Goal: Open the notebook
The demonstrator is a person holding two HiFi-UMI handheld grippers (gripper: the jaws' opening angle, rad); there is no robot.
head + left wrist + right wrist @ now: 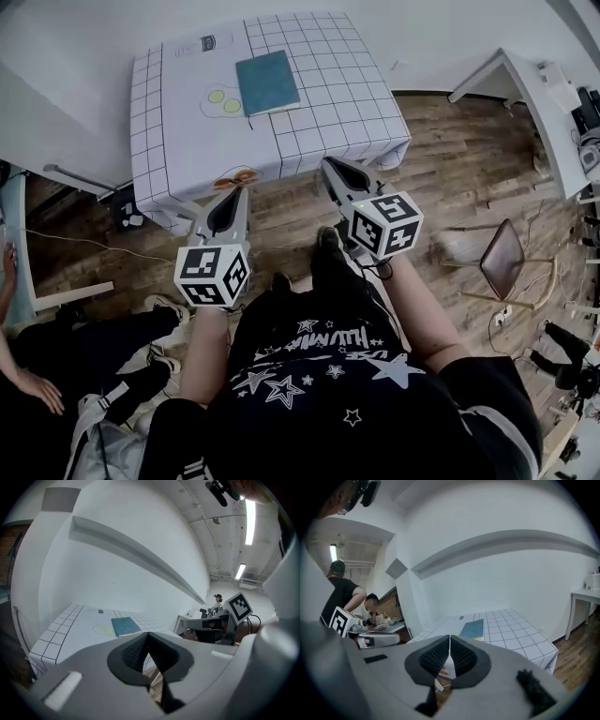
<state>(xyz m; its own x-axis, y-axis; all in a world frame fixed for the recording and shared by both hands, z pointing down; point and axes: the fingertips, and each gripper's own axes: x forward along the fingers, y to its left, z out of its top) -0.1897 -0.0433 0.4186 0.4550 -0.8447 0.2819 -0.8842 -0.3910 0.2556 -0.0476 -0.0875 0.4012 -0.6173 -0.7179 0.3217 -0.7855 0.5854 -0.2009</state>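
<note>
Head view looks steeply down on both tools, held side by side over the wooden floor [450,178] short of the desk [328,112], each pointing toward its near edge. The left tool [232,193] has its two jaws pressed together with nothing between them; in the left gripper view the ribbed pads of the left tool [148,640] meet along a single line, and only desk and floor show past them. The right tool [331,169] is the same: in the right gripper view the right tool [449,642] has its pads shut flat against each other, and it pinches nothing and touches nothing. The notebook [267,82] lies closed, teal cover up, flat on the desk's white, grid-lined cover. It is ahead of both tools and well apart from them, beyond the left tool's tip and a little to its right, beyond the right tool's tip and to its left. In the left gripper view the notebook [125,626] sits just above the closed jaws, and in the right gripper view the notebook [472,628] sits just above and to the right of them. Two yellow circles [223,100] are drawn on the cover just left of the notebook. An orange drawing [236,177] marks the cover at the desk's near edge, close ahead of the left tool's tip.
</note>
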